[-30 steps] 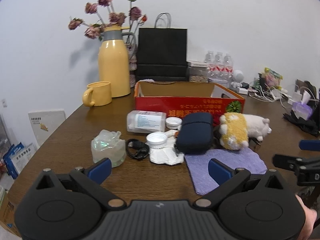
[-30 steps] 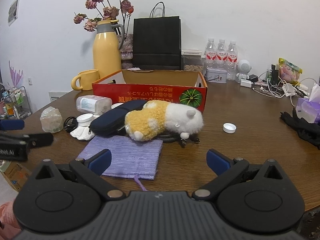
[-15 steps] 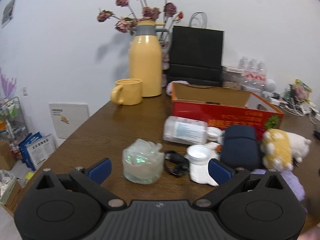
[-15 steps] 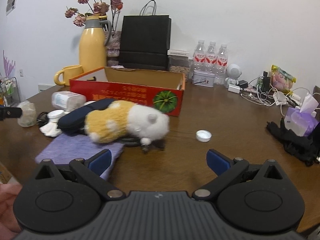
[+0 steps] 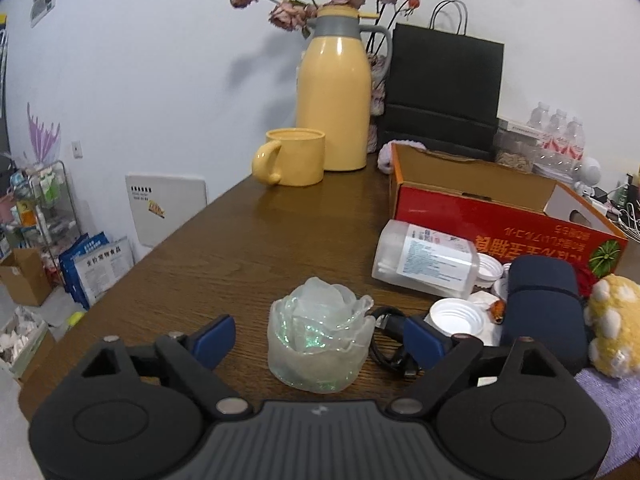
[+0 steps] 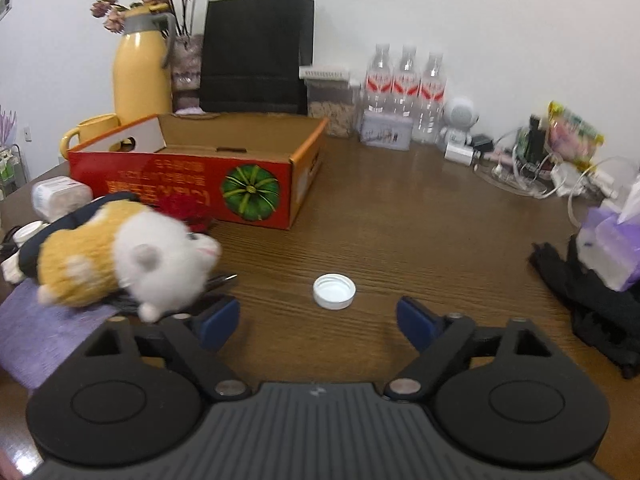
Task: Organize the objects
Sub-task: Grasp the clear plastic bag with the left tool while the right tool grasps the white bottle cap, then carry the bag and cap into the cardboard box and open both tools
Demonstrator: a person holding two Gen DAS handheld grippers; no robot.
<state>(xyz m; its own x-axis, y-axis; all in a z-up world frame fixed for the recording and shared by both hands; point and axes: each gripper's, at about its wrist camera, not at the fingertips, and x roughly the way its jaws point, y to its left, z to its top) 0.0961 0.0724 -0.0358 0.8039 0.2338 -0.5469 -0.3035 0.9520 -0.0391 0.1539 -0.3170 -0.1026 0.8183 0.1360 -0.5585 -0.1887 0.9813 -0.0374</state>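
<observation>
Objects to organize: a loose cluster on the wooden table point(image 5: 248, 240), lower right of the left wrist view, in front of the red cardboard box point(image 6: 192, 176).
Translucent rose ornament point(image 5: 320, 344): low centre of the left view, sitting between the left gripper point(image 5: 320, 338) fingers; a second ago it lay off to the lower left, outside them.
Left jaws: spread but closing, pads not yet touching the ornament, a gap visible on both sides.
White cap point(image 6: 334, 291): alone on bare wood at centre of the right view, just ahead of the right gripper point(image 6: 318, 322); a second ago it sat far to the right of the frame.
Right jaws: spread and closing, with nothing between the pads; the cap lies slightly beyond the tips.
Plush hamster point(image 6: 124, 260): left of the right view, blurred, resting partly on the purple cloth point(image 6: 36, 336).
Other clutter: clear plastic jar point(image 5: 426, 262) on its side, a second white lid point(image 5: 456, 318), navy pouch point(image 5: 540, 304), black cable point(image 5: 390, 340).
Box: open, and appears empty from what shows.
What the change means: each hand has lined up on its own target, so two pickups look imminent, probably bound for the box.
Risk: the ornament looks soft and may deform; the cap is flat and could slip.
</observation>
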